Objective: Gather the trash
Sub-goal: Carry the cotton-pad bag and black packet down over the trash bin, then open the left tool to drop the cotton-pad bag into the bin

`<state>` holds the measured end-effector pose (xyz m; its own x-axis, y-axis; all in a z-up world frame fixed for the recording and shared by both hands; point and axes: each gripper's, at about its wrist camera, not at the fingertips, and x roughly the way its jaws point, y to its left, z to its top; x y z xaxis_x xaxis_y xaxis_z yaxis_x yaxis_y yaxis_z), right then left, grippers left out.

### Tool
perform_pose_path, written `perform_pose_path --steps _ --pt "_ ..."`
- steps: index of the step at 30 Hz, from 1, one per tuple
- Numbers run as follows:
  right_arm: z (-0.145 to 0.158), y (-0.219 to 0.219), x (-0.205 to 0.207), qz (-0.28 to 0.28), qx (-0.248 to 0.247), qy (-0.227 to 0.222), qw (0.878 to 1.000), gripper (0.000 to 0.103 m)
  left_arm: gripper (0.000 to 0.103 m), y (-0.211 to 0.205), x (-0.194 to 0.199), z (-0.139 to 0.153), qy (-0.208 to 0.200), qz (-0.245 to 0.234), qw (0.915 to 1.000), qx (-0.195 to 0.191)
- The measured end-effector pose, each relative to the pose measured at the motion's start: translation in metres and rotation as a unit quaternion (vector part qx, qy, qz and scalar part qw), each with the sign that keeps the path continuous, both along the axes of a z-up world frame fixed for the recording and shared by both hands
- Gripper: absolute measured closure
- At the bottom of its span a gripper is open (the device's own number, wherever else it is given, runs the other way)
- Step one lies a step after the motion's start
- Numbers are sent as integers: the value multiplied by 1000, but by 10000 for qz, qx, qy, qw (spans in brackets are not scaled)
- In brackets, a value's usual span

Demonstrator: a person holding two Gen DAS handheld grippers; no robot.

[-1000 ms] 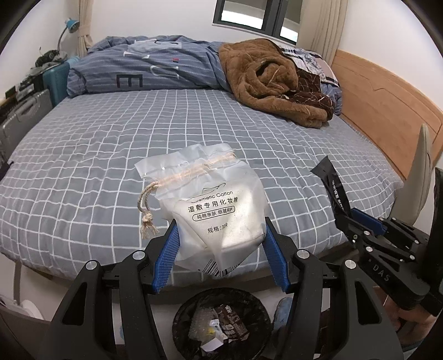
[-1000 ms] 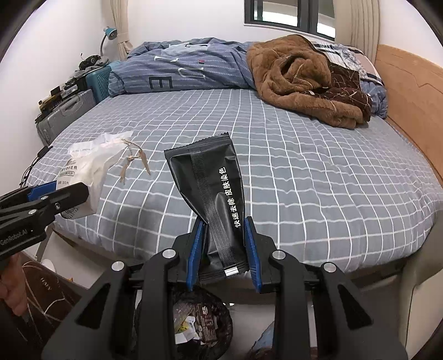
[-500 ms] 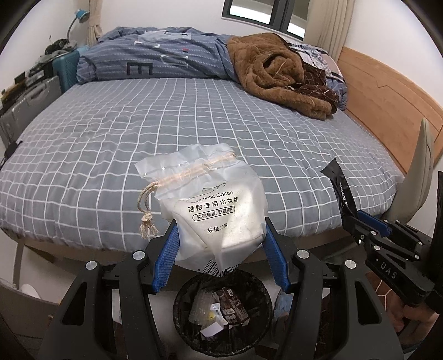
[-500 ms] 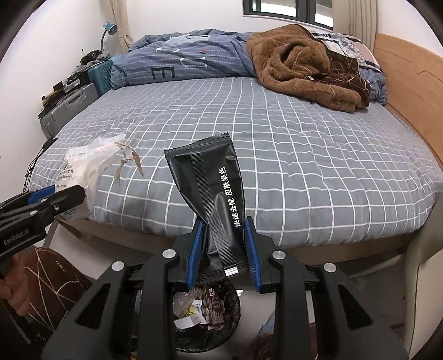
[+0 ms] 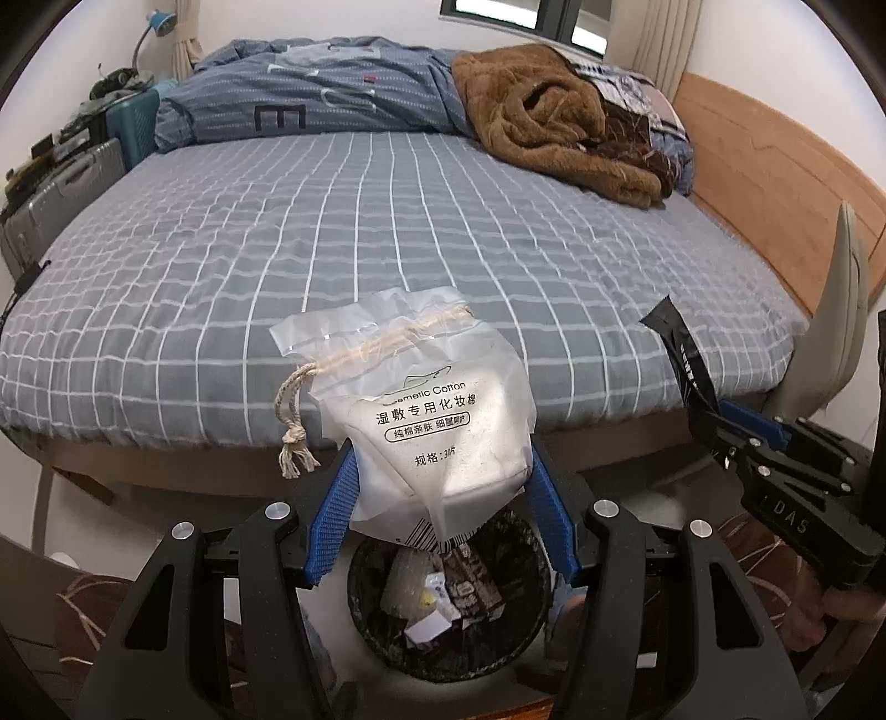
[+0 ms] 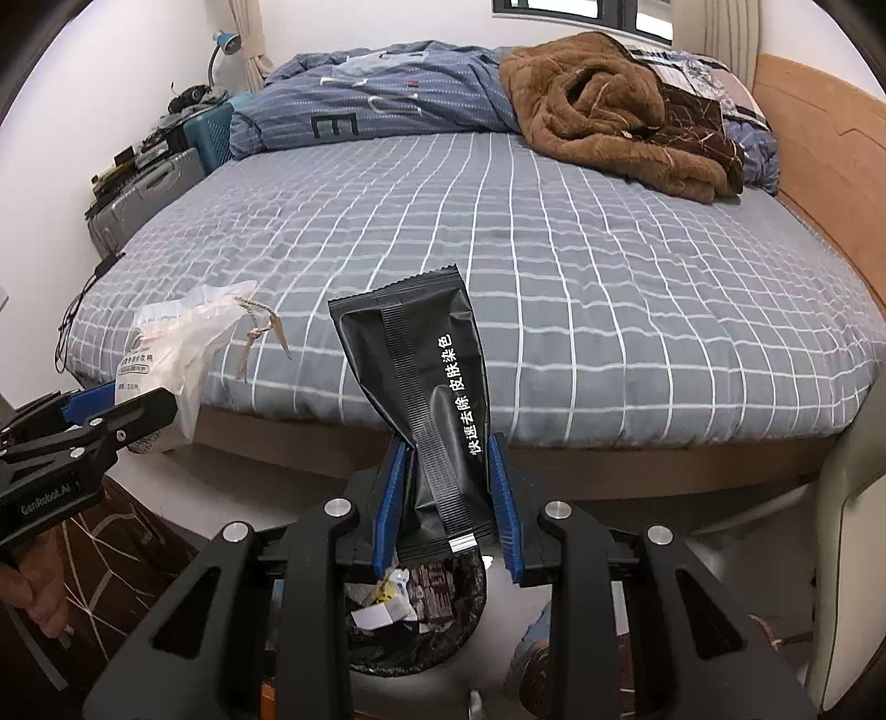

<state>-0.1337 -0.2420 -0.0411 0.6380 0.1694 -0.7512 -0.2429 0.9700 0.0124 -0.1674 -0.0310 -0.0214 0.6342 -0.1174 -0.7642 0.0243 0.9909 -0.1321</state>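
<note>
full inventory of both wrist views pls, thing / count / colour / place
cotton pad bag: 1, translucent white with drawstring, in left gripper, above bin
sachet: 1, black, in right gripper, above bin
trash bin: 1, black, on floor at bed foot, holds wrappers
bed: 1, grey checked sheet, wooden frame
duvet: 1, blue striped, far end
blanket: 1, brown, far right
suitcases: 2, grey and teal, left of bed
lamp: 1, blue, far left
left gripper: shut on bag
right gripper: shut on sachet
</note>
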Motion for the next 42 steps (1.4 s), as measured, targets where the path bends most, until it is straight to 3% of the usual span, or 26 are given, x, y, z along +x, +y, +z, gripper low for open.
perform_pose_path --steps 11,30,35,42 --pt "-44 4 -12 48 -173 441 9989 74 46 5 -18 -43 409 86 9991 60" --pt "-128 32 -13 271 -505 1135 9919 74 46 8 -13 -118 1088 190 9938 -88" --pt "-140 31 -12 251 -527 1265 9902 74 46 5 -3 -143 1397 156 9899 -178" --pt "-148 25 -9 89 -489 1381 9892 74 46 -11 6 -165 1504 24 9884 -190"
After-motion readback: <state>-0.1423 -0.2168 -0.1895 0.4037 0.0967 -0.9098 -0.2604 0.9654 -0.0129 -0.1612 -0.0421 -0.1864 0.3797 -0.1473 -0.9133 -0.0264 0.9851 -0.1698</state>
